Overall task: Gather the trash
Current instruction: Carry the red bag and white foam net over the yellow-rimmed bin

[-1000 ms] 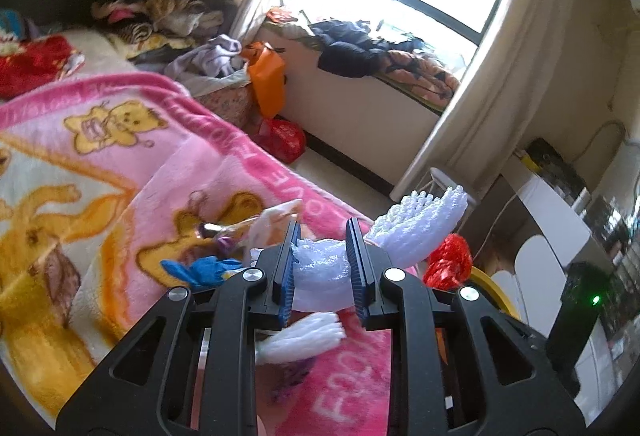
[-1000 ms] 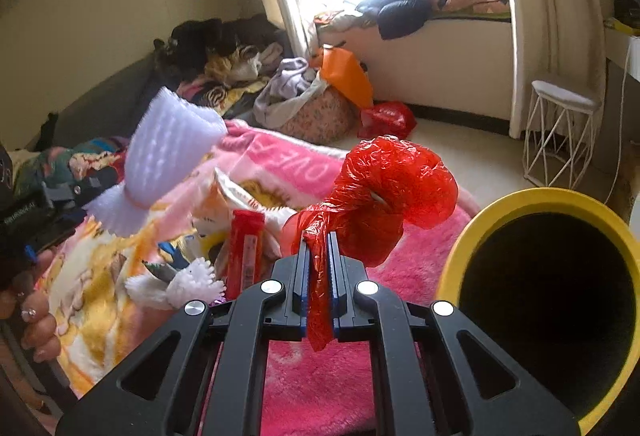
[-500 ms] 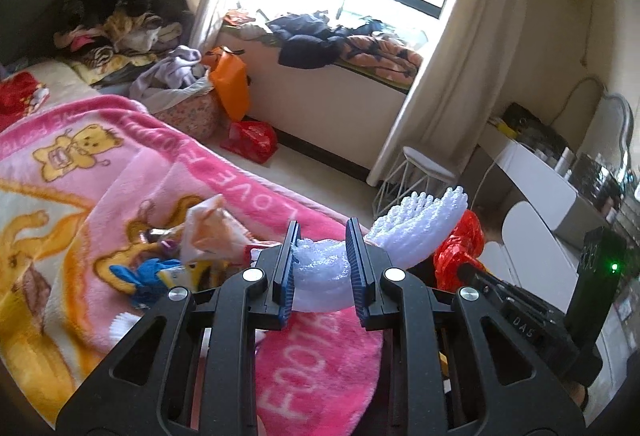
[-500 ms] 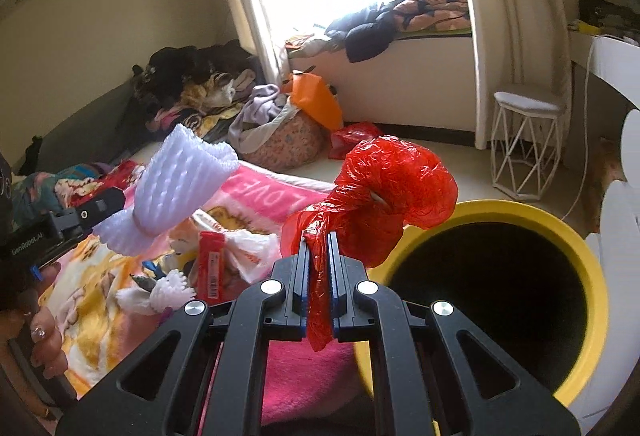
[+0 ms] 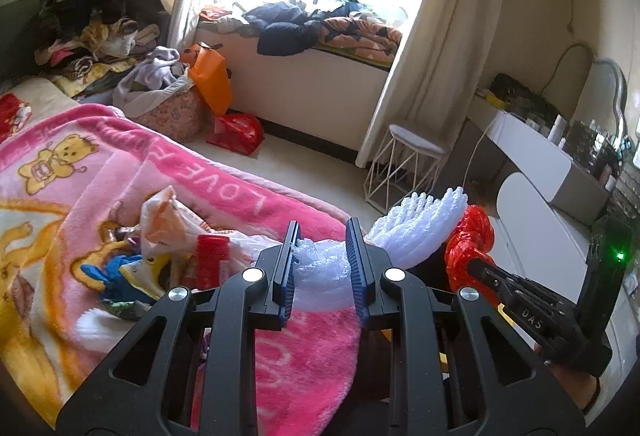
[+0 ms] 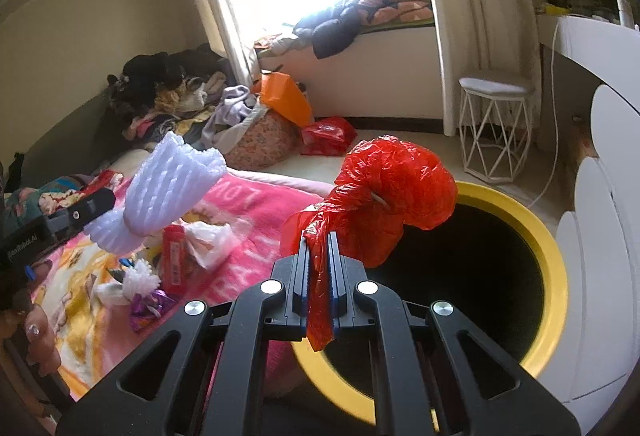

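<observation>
Pinching a crumpled red bag (image 6: pixel 384 196) by its twisted tail, the right gripper (image 6: pixel 319 268) has its fingers pressed almost together, with only thin plastic between them; the bulk of the bag bulges up and forward, over the near left rim of the yellow bin (image 6: pixel 556 276), whose dark mouth lies just right of the bed. That grip by the tail seems chosen so the bag hangs free and can drop cleanly once the jaws part. The left gripper (image 5: pixel 322 264) holds a white foam net (image 5: pixel 416 224) at its narrow waist, fingers closed on the squashed middle while the flared end fans out to the far right, close beside the red bag in the left view. Both grippers point forward and level, side by side above the edge of the pink blanket (image 5: pixel 240 192), the right one nearer the bin; I judge both are lined up for dropping their loads there. More trash is left on the blanket to the left: a red wrapper (image 6: pixel 173 260), a white bag (image 6: pixel 212 244), a purple foil (image 6: pixel 146 306) and small blue scraps (image 5: pixel 108 268).
</observation>
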Available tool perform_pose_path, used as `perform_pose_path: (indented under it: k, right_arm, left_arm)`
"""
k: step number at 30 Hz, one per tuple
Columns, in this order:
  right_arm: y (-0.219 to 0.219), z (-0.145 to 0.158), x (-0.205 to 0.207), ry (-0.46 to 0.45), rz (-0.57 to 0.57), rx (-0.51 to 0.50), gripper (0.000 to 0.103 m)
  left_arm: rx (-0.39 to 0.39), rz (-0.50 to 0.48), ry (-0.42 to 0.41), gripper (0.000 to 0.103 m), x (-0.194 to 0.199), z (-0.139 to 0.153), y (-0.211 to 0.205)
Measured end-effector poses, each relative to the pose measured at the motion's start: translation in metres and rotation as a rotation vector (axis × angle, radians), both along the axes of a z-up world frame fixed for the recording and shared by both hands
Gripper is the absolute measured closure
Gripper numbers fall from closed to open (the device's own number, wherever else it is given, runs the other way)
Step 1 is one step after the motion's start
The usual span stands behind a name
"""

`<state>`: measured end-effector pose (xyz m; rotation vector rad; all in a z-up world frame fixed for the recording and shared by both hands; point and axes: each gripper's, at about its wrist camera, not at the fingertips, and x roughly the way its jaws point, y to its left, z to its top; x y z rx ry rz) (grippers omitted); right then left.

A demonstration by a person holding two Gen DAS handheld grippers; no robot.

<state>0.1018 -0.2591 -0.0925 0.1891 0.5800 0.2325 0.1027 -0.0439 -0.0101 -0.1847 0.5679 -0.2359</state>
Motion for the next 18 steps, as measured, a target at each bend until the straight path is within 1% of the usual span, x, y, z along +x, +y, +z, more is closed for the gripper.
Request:
perform_pose_path:
  k: [2, 6, 11, 18]
  right_arm:
    - [-0.006, -0.004, -0.001, 0.017, -0.006, 0.000, 0.095]
    - [-0.015, -0.010, -0.003, 0.041, -0.007, -0.012, 0.095]
    - [-0.029, -0.012, 0.000, 0.071, 0.000, -0.024, 0.095]
    - [-0.044, -0.015, 0.001, 0.109, 0.022, -0.056, 0.095]
  left_arm:
    - [0.005, -0.008, 0.011, 0.085, 0.003, 0.000, -0.007]
    - [0.043, -0.023, 0.021, 0.085, 0.012, 0.000, -0.028]
    - [0.065, -0.044, 0.044, 0.084, 0.027, -0.002, -0.053]
    - [0.110, -0.103, 0.067, 0.083, 0.048, -0.009, -0.098]
